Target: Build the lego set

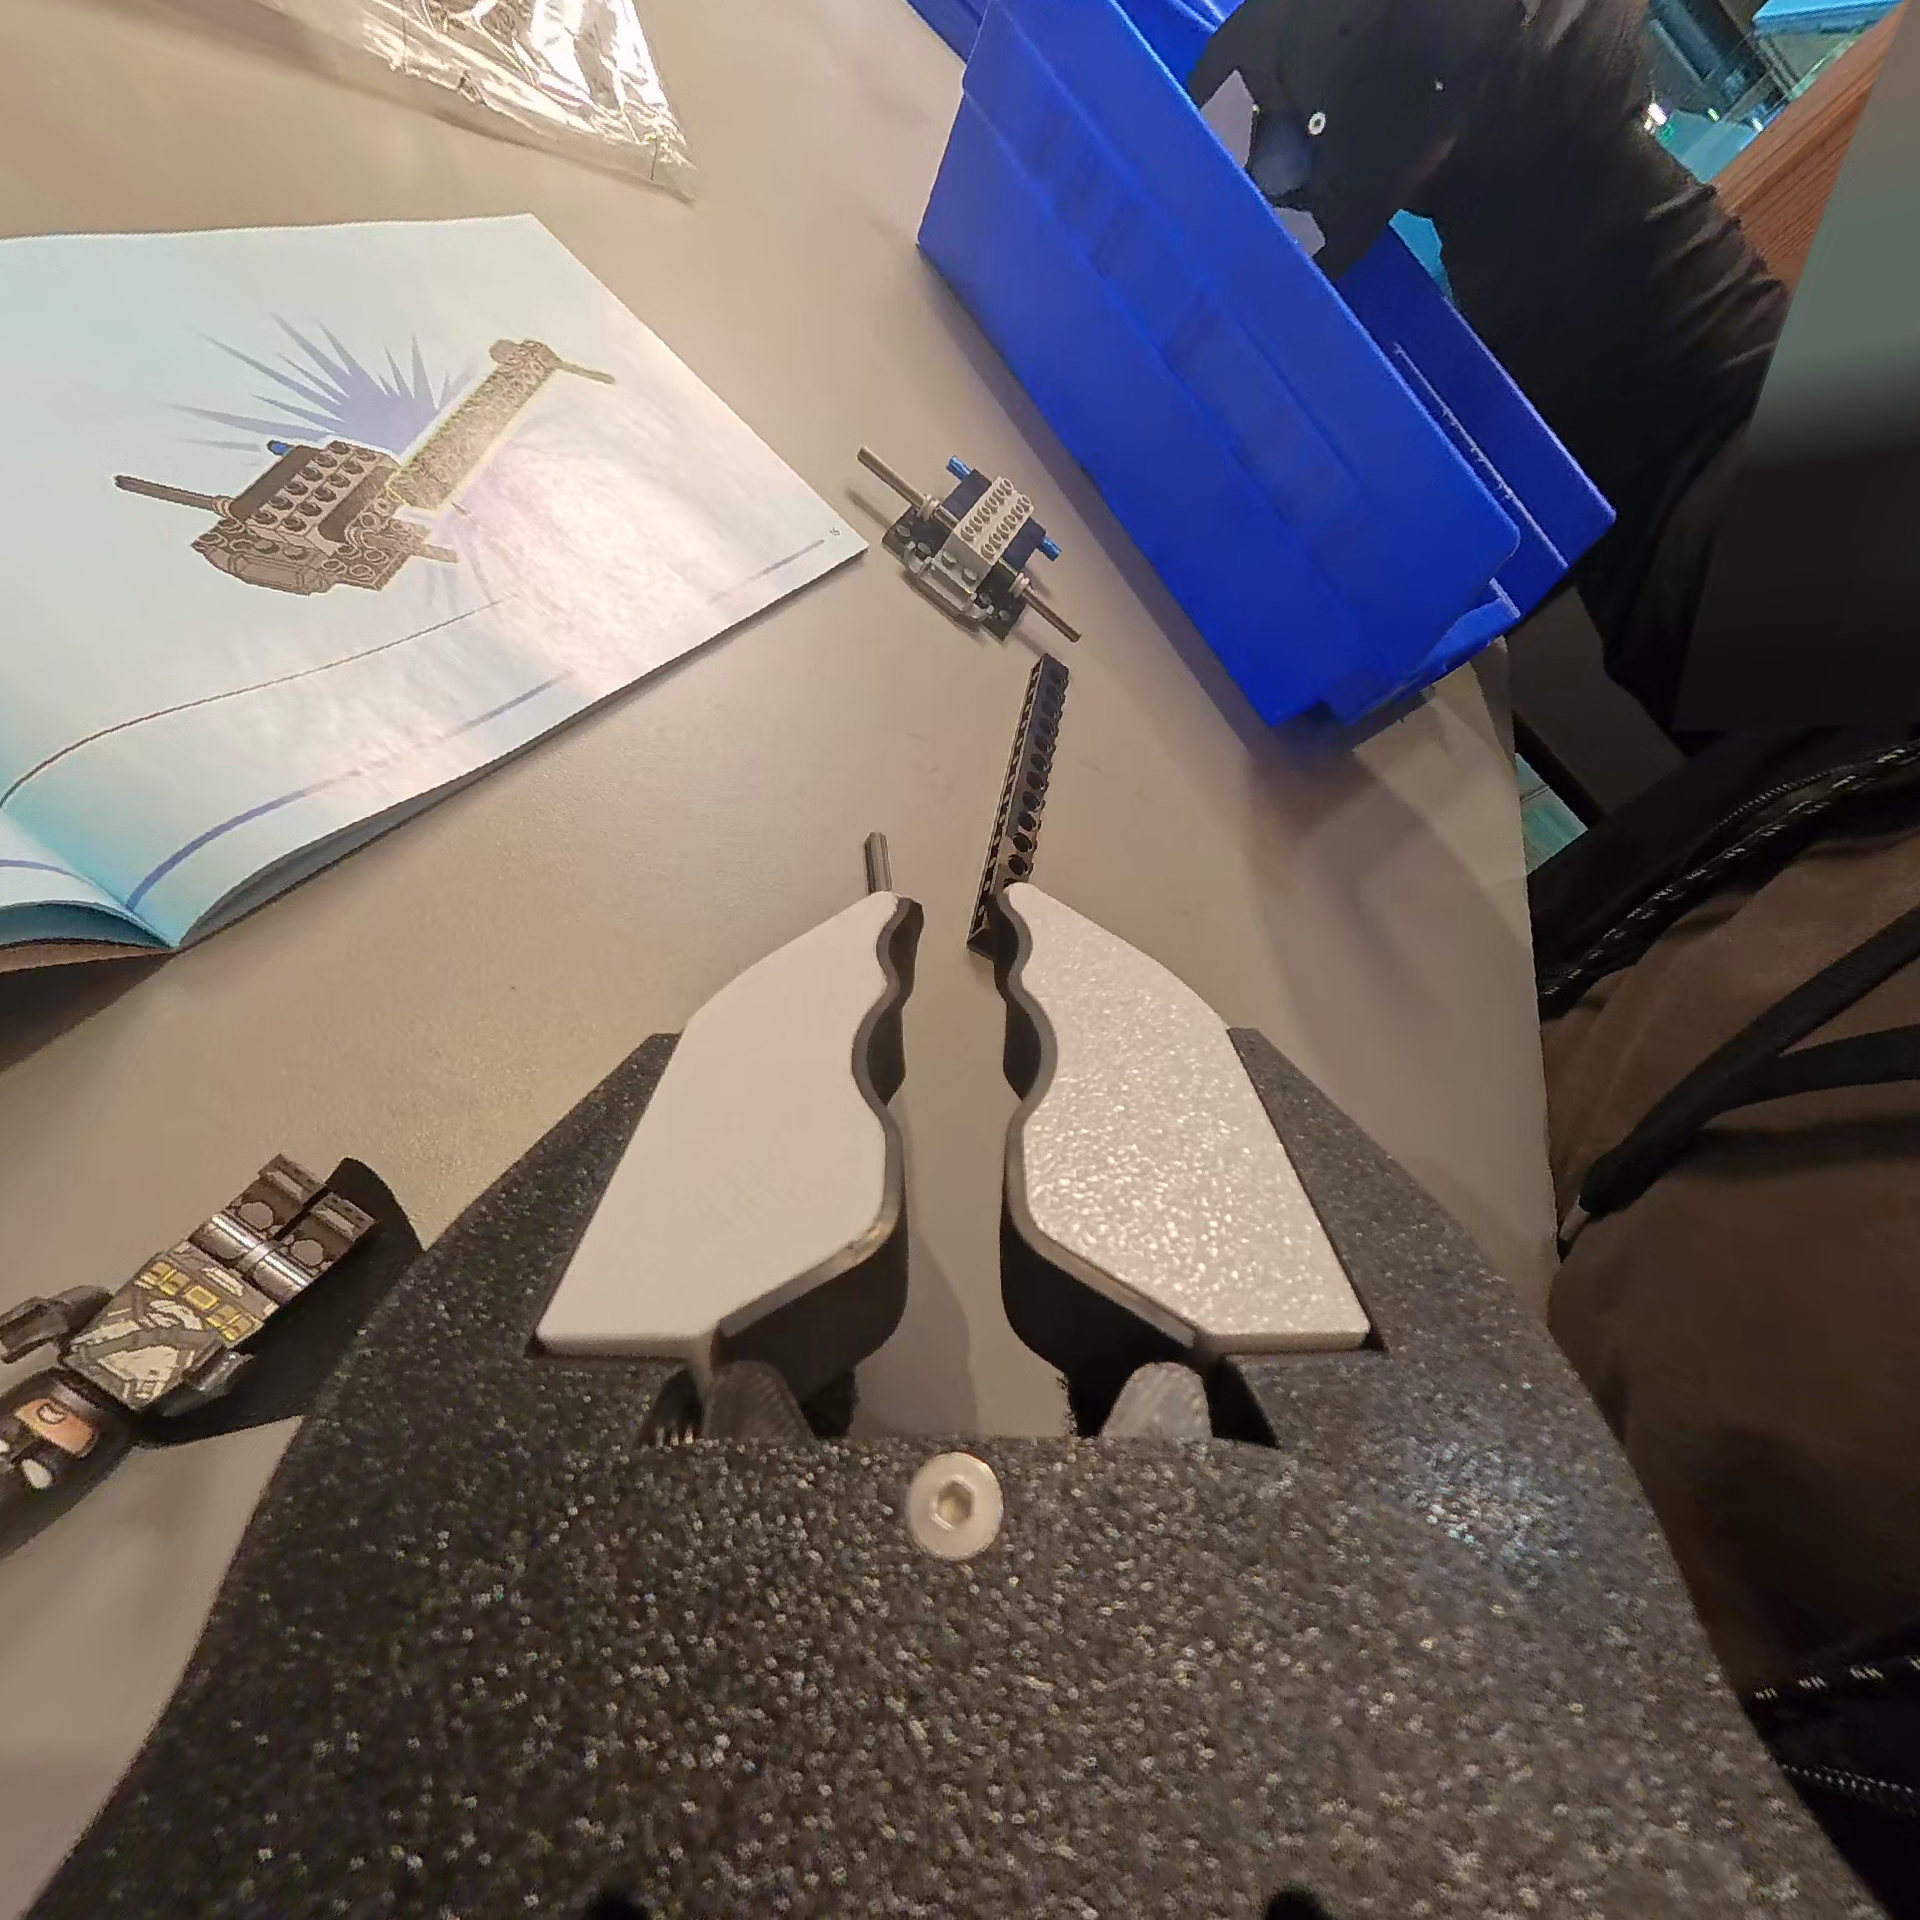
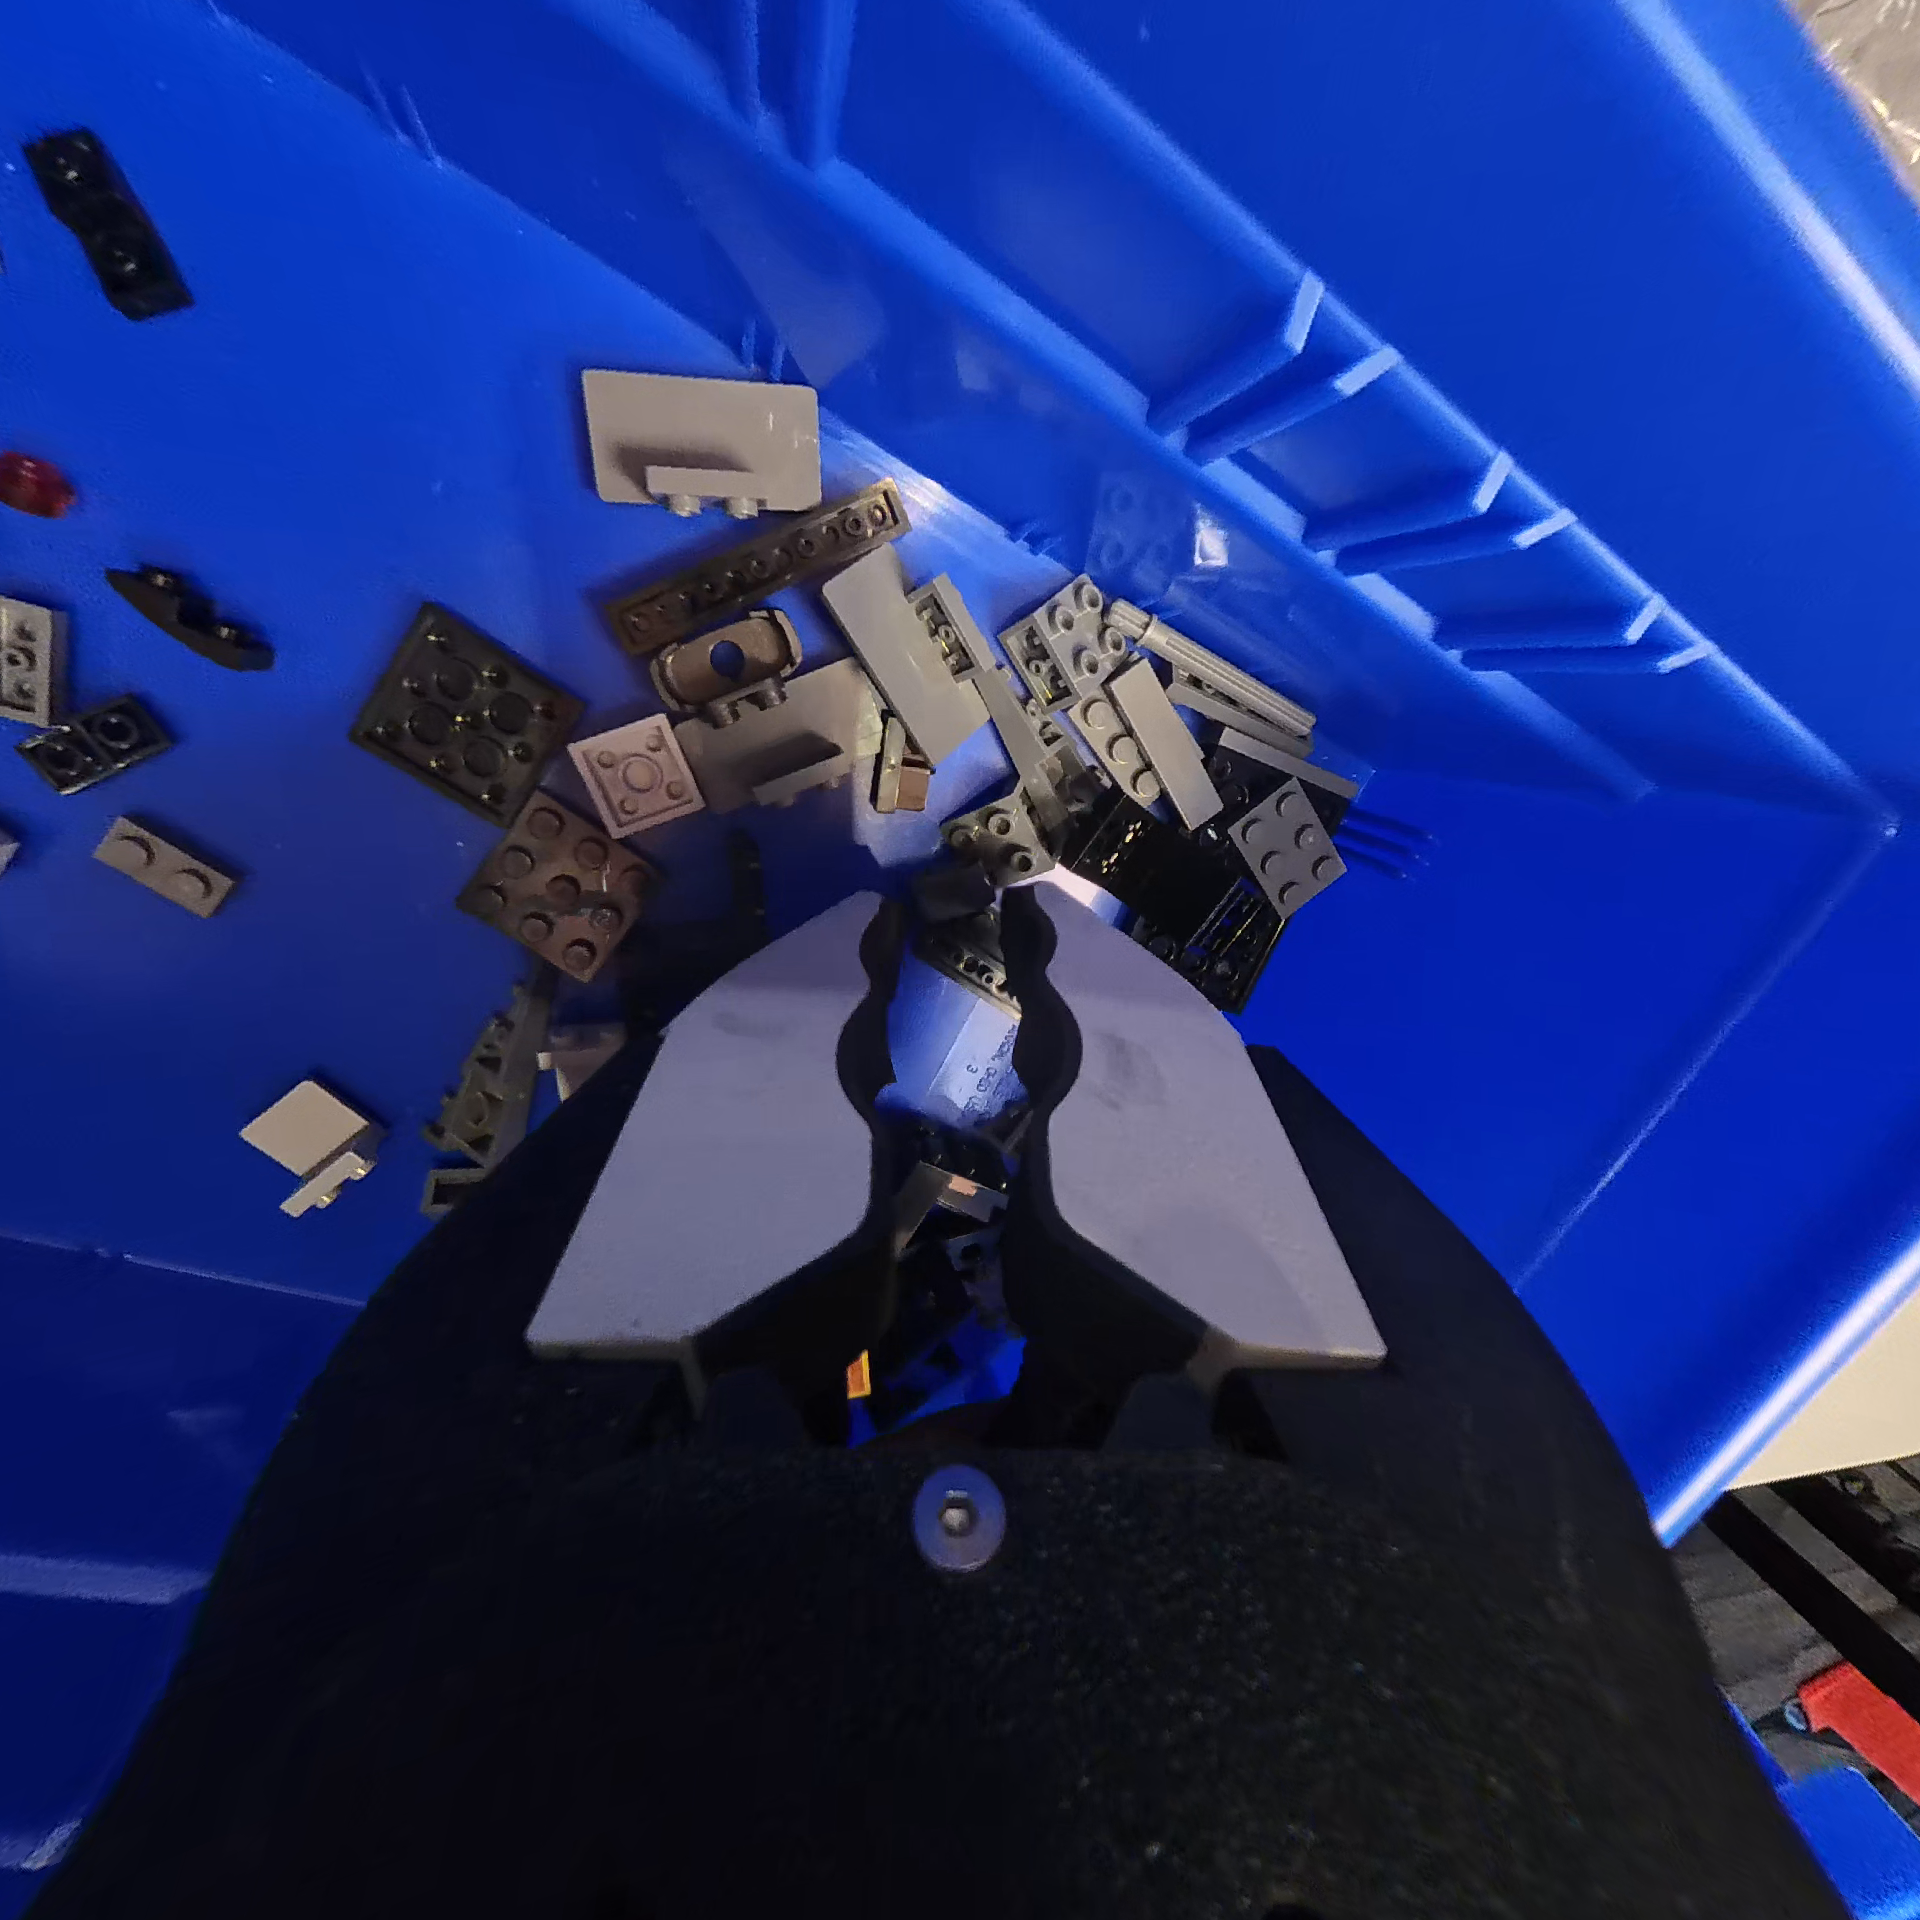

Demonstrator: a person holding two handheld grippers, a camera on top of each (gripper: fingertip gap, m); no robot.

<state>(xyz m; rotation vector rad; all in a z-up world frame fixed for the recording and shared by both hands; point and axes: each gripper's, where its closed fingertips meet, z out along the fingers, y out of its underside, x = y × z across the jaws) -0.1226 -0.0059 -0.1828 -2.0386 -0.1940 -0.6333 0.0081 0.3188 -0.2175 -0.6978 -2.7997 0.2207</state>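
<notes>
In the left wrist view my left gripper hovers low over the grey table. Its jaws are a little apart with only bare table between them. A black holed beam lies on the table with its near end beside the right fingertip. A short grey axle pokes out past the left fingertip. In the right wrist view my right gripper is down inside the blue bin, over a heap of grey and black bricks and plates. A small dark piece sits between its parted fingertips on the heap.
An open instruction booklet lies at the left, with a small grey and black assembly with axles beside it. A minifigure lies near left. A clear plastic bag lies far left. The blue bin and a person in dark clothes are at the right. From my left tips it is roughly 5 cm to the short grey axle; from my right, 30 cm.
</notes>
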